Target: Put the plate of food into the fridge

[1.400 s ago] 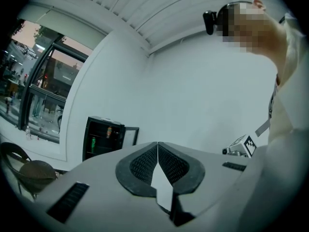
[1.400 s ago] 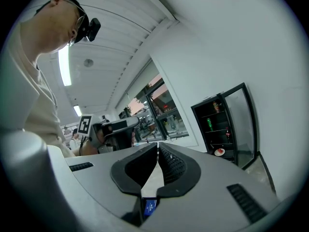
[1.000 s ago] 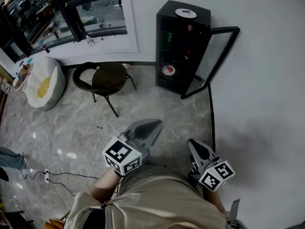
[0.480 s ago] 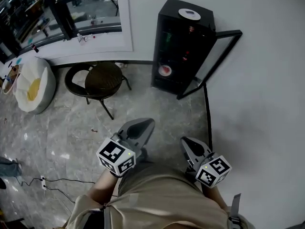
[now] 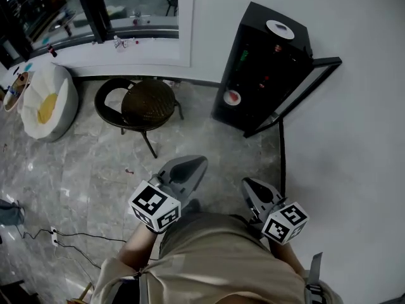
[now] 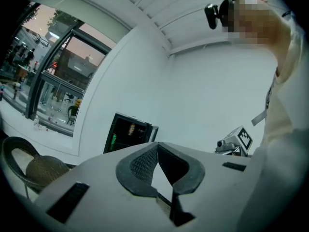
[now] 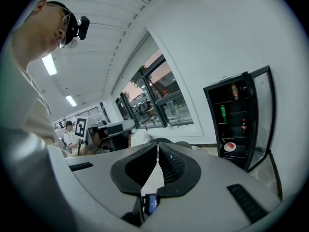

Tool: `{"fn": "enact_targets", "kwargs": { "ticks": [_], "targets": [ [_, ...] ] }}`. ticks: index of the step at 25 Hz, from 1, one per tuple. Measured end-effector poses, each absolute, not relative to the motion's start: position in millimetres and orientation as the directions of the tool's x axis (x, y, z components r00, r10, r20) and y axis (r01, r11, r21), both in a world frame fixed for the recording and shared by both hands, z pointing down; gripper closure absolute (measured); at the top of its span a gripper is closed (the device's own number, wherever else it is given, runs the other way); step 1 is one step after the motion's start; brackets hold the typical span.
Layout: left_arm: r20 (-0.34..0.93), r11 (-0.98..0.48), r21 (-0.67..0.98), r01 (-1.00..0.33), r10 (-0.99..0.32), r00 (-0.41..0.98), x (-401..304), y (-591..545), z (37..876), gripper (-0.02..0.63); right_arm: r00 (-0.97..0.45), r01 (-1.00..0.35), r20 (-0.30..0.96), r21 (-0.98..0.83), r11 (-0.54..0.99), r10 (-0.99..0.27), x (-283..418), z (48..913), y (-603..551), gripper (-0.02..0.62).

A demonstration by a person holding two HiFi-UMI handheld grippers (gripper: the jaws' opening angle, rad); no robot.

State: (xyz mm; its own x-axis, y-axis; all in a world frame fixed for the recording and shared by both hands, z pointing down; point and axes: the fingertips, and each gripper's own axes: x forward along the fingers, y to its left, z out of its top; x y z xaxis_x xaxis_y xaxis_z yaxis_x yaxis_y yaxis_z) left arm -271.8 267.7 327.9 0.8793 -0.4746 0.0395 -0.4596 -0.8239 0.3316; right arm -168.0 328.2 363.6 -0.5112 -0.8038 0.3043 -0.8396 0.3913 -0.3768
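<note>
Against white wall point(image 5: 354, 138), fridge point(image 5: 285, 68) is standing upright, door point(image 5: 328, 61) hanging open; plate of food point(image 5: 233, 97) is lying flat on a low shelf. Left gripper point(image 5: 200, 163) and right gripper point(image 5: 247, 184) are sitting closed, empty.

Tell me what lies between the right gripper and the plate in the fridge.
Head view: only bare floor separates right gripper from plate in the fridge.

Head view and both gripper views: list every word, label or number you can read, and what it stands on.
No text is readable.
Drinks in the black glass-door fridge: labels too small.
White disc on the fridge top: blurred.
Left gripper and right gripper: only black-and-white square patterns, no letters.
</note>
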Motion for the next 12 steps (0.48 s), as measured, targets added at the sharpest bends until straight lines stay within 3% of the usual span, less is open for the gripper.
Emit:
{"fn": "enact_targets", "kwargs": {
  "ticks": [12],
  "targets": [
    [0.063,-0.744,0.38,-0.549,-0.572,0.818,-318.7,228.8,344.9,0.594,-0.585,-0.805,0.367,-0.372,0.462,-0.724,-201.3,378.3,282.5,0.569]
  ]
}}
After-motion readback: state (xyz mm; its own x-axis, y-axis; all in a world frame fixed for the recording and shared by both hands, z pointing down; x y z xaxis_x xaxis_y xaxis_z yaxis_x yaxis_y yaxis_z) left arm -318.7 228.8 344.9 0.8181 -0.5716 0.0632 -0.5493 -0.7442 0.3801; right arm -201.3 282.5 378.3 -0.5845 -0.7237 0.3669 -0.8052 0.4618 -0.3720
